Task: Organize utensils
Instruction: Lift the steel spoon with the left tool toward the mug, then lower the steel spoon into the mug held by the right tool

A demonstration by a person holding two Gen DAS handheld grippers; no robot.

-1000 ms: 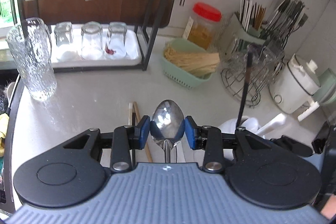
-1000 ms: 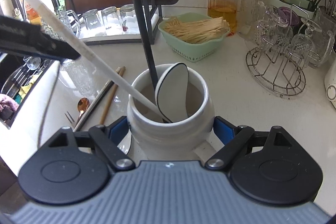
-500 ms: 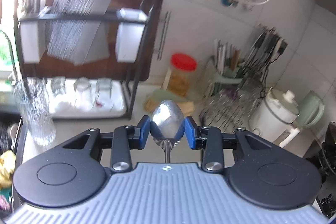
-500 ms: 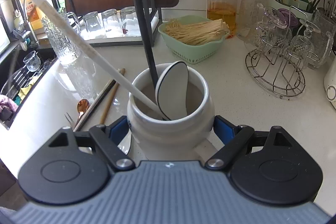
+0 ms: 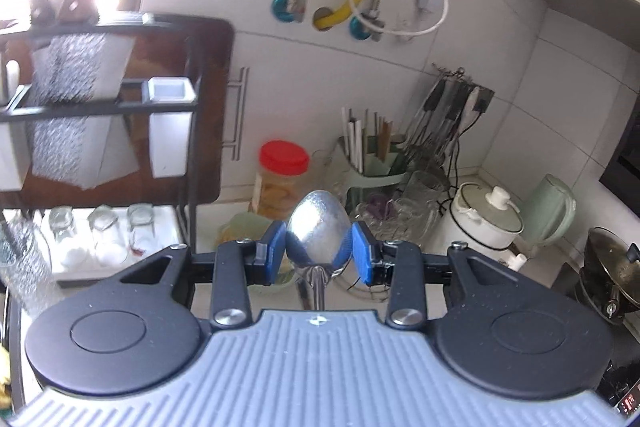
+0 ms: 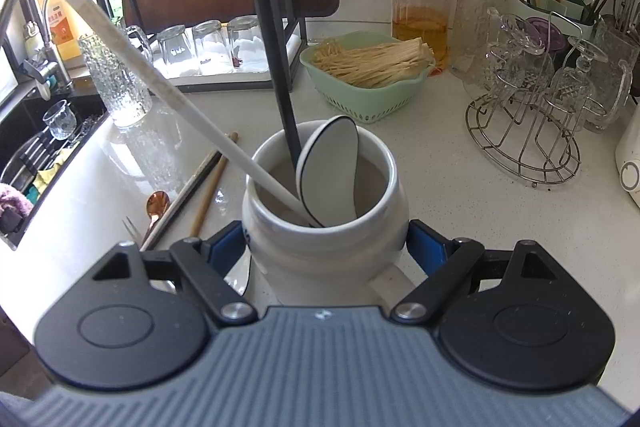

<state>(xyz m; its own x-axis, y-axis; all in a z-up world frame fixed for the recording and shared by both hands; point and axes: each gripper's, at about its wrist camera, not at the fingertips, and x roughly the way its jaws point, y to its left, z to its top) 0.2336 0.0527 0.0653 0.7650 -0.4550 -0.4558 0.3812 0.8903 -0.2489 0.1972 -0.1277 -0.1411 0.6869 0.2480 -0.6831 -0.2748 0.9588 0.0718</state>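
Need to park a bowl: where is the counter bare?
Bare: white counter between the white ceramic jar, green basket and wire glass rack. Crowded: left of the jar, where chopsticks, a copper spoon and a fork lie.

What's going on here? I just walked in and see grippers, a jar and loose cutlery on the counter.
A person is sorting utensils with two handheld grippers. The left gripper is shut on the bowl of a metal spoon, held up in the air. The right gripper clamps the white ceramic jar on the counter. The jar already holds a white ceramic spoon, a white chopstick and a black chopstick. A copper spoon, a fork and more chopsticks lie loose beside it.
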